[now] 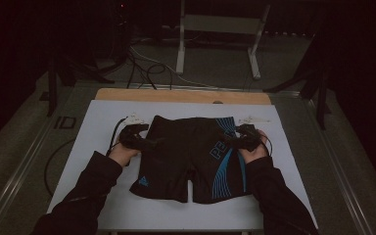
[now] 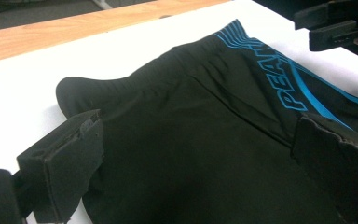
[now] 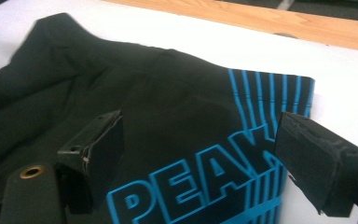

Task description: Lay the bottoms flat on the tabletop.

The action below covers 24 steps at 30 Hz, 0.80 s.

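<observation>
Black shorts (image 1: 191,156) with blue stripes and blue "PEAK" lettering lie flat on a white board (image 1: 103,122), waistband toward the far side. My left gripper (image 1: 149,141) hovers over the shorts' left hip, its jaws wide apart above the black fabric (image 2: 191,140) and gripping nothing. Over the right hip, my right gripper (image 1: 232,139) also stands open, its jaws spread above the lettering (image 3: 200,172) without pinching cloth. In the left gripper view, the right gripper (image 2: 340,25) appears at the top right corner. A dark-sleeved forearm leads to each gripper from the near edge.
The white board rests on a wooden table whose far strip (image 1: 181,95) is bare. Beyond it on the floor stand a pale metal frame (image 1: 220,24) and loose cables (image 1: 142,66). Dark stand legs (image 1: 54,83) flank the table on both sides.
</observation>
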Motion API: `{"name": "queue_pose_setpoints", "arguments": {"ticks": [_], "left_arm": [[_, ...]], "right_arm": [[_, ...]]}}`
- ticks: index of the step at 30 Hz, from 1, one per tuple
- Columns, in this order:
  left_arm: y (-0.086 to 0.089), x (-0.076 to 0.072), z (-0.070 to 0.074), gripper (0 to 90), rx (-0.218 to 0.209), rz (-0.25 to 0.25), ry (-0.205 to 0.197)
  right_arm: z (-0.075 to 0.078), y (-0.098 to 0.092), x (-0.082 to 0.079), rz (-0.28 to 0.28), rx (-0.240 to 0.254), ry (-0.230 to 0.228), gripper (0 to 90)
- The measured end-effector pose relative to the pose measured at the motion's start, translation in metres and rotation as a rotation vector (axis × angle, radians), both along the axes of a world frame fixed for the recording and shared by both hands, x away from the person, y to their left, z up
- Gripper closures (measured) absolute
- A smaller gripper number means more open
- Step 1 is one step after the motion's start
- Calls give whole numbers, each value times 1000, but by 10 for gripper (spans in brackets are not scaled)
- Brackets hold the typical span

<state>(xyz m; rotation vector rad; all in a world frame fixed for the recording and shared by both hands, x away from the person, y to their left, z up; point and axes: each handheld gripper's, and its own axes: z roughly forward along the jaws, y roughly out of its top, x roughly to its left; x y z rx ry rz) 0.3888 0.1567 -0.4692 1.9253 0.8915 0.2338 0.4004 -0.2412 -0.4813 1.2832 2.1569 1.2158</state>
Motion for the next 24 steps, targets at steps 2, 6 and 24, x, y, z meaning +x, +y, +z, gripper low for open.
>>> {"name": "queue_pose_setpoints", "arguments": {"ticks": [2, 6, 24], "left_arm": [[3, -6, 4, 40, -5, -4, -7], [11, -22, 10, 47, 5, -28, -33], [55, -131, -19, 200, 119, -227, -58]], "right_arm": [[1, 1, -6, 7, 1, -9, 163], [5, 4, -19, 34, 8, -23, 164], [24, 35, -89, 222, 59, -58, 170]]}}
